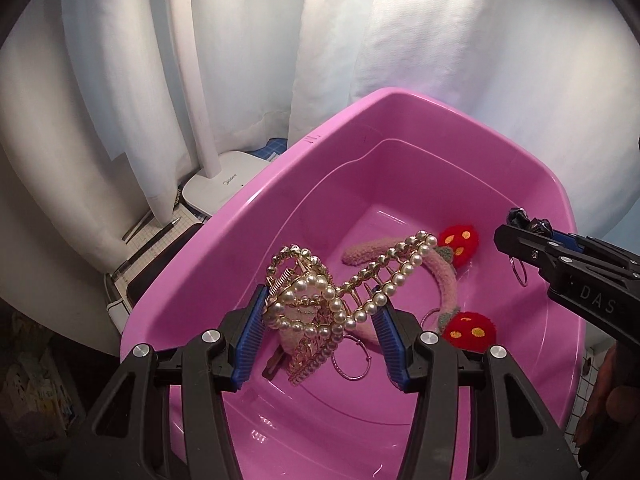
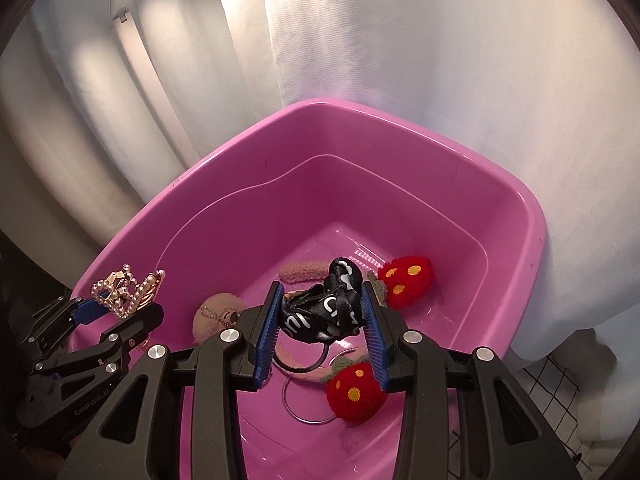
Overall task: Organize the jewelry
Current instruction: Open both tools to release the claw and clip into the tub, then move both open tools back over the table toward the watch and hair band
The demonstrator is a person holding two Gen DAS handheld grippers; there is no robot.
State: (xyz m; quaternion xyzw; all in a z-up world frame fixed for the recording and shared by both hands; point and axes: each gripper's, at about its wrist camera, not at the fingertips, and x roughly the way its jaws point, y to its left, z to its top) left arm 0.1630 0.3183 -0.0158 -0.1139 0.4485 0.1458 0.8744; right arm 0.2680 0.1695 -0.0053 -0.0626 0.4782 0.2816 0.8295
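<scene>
Over the pink tub [image 1: 248,216], each hand-held gripper pinches jewelry: left pearl clip [image 1: 316,300], right black bow [image 2: 324,308].

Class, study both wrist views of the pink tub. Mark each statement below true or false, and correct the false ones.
1. The left gripper holds a pearl hair claw. True.
2. The right gripper is empty. False: it grips a black bow hair tie.
3. A fuzzy headband with red strawberries lies in the pink tub. True.
4. The tub is blue. False: pink.
5. Thin hoop earrings lie on the tub floor. True.
</scene>
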